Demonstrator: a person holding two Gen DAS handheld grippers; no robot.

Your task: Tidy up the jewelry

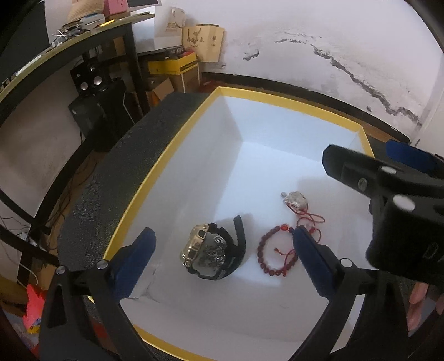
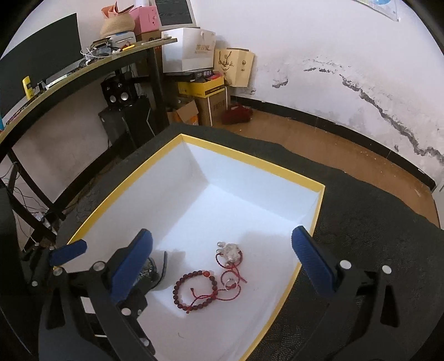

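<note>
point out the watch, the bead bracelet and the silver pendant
watch [image 1: 206, 251], left wrist view, on its dark face
bead bracelet [image 2: 177, 286], right wrist view, on the left beads
silver pendant [image 2: 231, 251], right wrist view, on its body

One box [image 2: 251, 162] holds one watch [image 1: 212, 251], one bead bracelet [image 2: 194, 291] and one silver pendant [image 2: 231, 251].

A dark textured bench [image 2: 360, 222] occupies the foreground. Behind its far left corner stands a black-framed desk [image 2: 83, 69] carrying a monitor [image 2: 41, 61] and a woven basket [image 2: 116, 26]. Speakers [image 2: 118, 95] sit beneath the desk. A yellow box [image 2: 202, 86] and paper bags [image 2: 234, 68] stand against the cracked white wall [image 2: 360, 83], on a brown floor [image 2: 319, 144].
</note>
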